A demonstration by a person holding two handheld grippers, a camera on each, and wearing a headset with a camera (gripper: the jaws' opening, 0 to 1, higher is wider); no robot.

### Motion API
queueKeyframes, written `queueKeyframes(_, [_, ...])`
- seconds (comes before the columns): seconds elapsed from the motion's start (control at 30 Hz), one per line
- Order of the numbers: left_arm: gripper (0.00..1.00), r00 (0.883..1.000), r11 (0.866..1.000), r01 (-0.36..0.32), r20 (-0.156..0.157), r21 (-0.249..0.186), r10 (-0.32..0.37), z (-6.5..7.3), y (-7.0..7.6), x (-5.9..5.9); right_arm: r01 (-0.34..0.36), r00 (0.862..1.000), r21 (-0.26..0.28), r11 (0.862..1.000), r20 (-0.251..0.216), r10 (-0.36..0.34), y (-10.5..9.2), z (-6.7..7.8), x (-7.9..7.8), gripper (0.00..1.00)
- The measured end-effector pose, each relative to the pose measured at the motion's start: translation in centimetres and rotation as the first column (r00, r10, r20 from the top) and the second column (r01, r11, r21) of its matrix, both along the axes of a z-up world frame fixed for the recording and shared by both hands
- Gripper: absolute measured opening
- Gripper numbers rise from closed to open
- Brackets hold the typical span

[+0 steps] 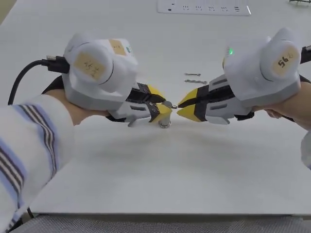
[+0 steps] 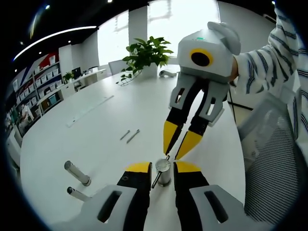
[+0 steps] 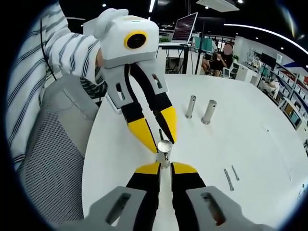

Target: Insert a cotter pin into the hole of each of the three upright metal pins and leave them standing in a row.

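One metal pin point(image 1: 165, 122) stands upright on the white table point(image 1: 146, 165) between the two grippers. My left gripper point(image 1: 165, 112) comes in from the left, shut on this pin point(image 2: 163, 174) near its top. From the right my right gripper point(image 1: 179, 107) meets it, shut on a thin cotter pin point(image 1: 173, 105) whose end is at the pin's head point(image 3: 165, 146). In the left gripper view the right gripper point(image 2: 172, 153) points down at the pin's top. Two more metal pins point(image 3: 191, 106) point(image 3: 209, 111) stand side by side further off.
Two spare cotter pins point(image 1: 194, 78) lie on the table behind the grippers. A white power strip point(image 1: 204, 7) sits at the far edge. The table's near edge point(image 1: 160, 213) is close, with a mesh chair point(image 3: 57, 139) just beyond it. A potted plant point(image 2: 147, 50) stands far off.
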State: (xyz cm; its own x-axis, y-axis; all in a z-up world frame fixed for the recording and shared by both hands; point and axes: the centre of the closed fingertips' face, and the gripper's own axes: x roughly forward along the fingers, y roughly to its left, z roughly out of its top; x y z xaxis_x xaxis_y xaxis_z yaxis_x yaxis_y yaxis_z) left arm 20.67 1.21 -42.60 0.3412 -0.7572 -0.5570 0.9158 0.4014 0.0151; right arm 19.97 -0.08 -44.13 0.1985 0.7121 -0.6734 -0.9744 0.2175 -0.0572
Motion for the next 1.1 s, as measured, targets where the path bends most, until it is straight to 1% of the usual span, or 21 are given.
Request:
queueKeyframes(0.03, [0.18, 1.000, 1.000, -0.006, 0.006, -0.001, 0.006, 0.1, 0.2, 0.0, 0.005, 1.000, 0.002, 1.000, 0.000, -0.005, 0.0, 0.0, 0.0, 0.05])
queueKeyframes(0.07, [0.22, 1.000, 1.000, -0.010, 0.001, -0.011, 0.010, 0.2, 0.3, 0.0, 0.007, 1.000, 0.004, 1.000, 0.000, -0.007, 0.0, -0.1, 0.0, 0.07])
queueKeyframes(0.1, [0.25, 1.000, 0.999, -0.006, -0.014, -0.034, 0.006, 0.4, 0.2, -0.4, 0.013, 1.000, 0.006, 1.000, -0.002, -0.013, 0.0, -0.2, 0.0, 0.08])
queueKeyframes(0.2, [0.34, 1.000, 0.999, -0.025, 0.002, -0.045, 0.025, 0.8, 0.9, -0.5, 0.033, 0.999, 0.021, 0.999, -0.007, -0.033, 0.2, -0.3, -0.3, 0.12])
queueKeyframes(0.23, [0.40, 0.999, 0.998, -0.033, 0.001, -0.055, 0.033, 0.9, 1.0, -0.6, 0.045, 0.999, 0.031, 0.999, -0.011, -0.045, 0.3, -0.3, -0.3, 0.14])
queueKeyframes(0.3, [0.49, 0.998, 0.993, -0.054, -0.016, -0.102, 0.053, 1.3, 1.3, -1.0, 0.057, 0.998, 0.048, 0.997, -0.016, -0.056, 0.4, -0.5, -0.2, 0.16])
queueKeyframes(0.33, [0.55, 0.997, 0.989, -0.074, -0.022, -0.128, 0.071, 1.5, 1.5, -1.1, 0.062, 0.998, 0.055, 0.997, -0.019, -0.061, 0.5, -0.5, -0.2, 0.18])
queueKeyframes(0.43, [0.70, 0.995, 0.985, -0.098, -0.026, -0.141, 0.095, 1.7, 2.5, -1.7, 0.072, 0.997, 0.075, 0.995, -0.032, -0.070, 0.8, -0.7, -0.3, 0.21])
queueKeyframes(0.5, [0.75, 0.993, 0.982, -0.118, -0.024, -0.148, 0.116, 1.8, 3.2, -2.1, 0.070, 0.997, 0.093, 0.993, -0.030, -0.067, 1.1, -0.8, -0.4, 0.22])
queueKeyframes(0.57, [0.84, 0.989, 0.975, -0.150, -0.016, -0.166, 0.150, 2.1, 3.7, -2.1, 0.072, 0.997, 0.103, 0.992, -0.039, -0.068, 1.3, -1.0, -0.4, 0.24])
queueKeyframes(0.6, [0.87, 0.984, 0.966, -0.176, -0.015, -0.189, 0.176, 2.3, 4.1, -2.1, 0.075, 0.996, 0.111, 0.991, -0.045, -0.070, 1.4, -1.1, -0.4, 0.25])
queueKeyframes(0.67, [0.95, 0.976, 0.954, -0.217, -0.035, -0.209, 0.214, 2.3, 4.7, -2.2, 0.079, 0.996, 0.125, 0.989, -0.053, -0.073, 1.6, -1.3, -0.5, 0.27])
queueKeyframes(0.7, [0.99, 0.974, 0.951, -0.226, -0.033, -0.209, 0.224, 2.3, 4.9, -2.3, 0.081, 0.996, 0.131, 0.988, -0.057, -0.074, 1.6, -1.4, -0.5, 0.28])
queueKeyframes(0.77, [0.99, 0.968, 0.947, -0.249, -0.037, -0.203, 0.247, 2.1, 5.4, -2.5, 0.083, 0.995, 0.149, 0.985, -0.059, -0.075, 1.8, -1.5, -0.5, 0.29])
queueKeyframes(0.8, [0.99, 0.966, 0.943, -0.260, -0.049, -0.208, 0.255, 2.1, 5.5, -2.7, 0.088, 0.995, 0.156, 0.984, -0.062, -0.079, 1.8, -1.6, -0.4, 0.29])
queueKeyframes(0.83, [0.99, 0.960, 0.935, -0.279, -0.063, -0.217, 0.272, 2.0, 5.7, -2.9, 0.094, 0.994, 0.165, 0.982, -0.067, -0.084, 1.8, -1.7, -0.3, 0.29])
queueKeyframes(0.87, [0.99, 0.959, 0.934, -0.285, -0.065, -0.215, 0.277, 2.0, 5.9, -3.0, 0.099, 0.994, 0.170, 0.981, -0.073, -0.087, 1.8, -1.8, -0.3, 0.29])
queueKeyframes(0.9, [0.99, 0.955, 0.933, -0.298, -0.072, -0.202, 0.289, 1.8, 6.1, -3.4, 0.109, 0.992, 0.178, 0.978, -0.078, -0.096, 1.7, -2.0, -0.2, 0.29])
queueKeyframes(0.93, [0.99, 0.954, 0.934, -0.300, -0.070, -0.194, 0.292, 1.7, 6.2, -3.6, 0.120, 0.991, 0.181, 0.976, -0.082, -0.106, 1.6, -2.1, -0.1, 0.29])
queueKeyframes(1.03, [0.99, 0.948, 0.929, -0.317, -0.086, -0.189, 0.305, 1.6, 6.2, -4.5, 0.130, 0.989, 0.207, 0.970, -0.091, -0.113, 1.8, -2.4, -0.2, 0.28])
queueKeyframes(1.1, [0.99, 0.944, 0.925, -0.329, -0.091, -0.188, 0.317, 1.7, 6.2, -4.9, 0.125, 0.990, 0.224, 0.967, -0.094, -0.107, 2.0, -2.5, -0.2, 0.28])
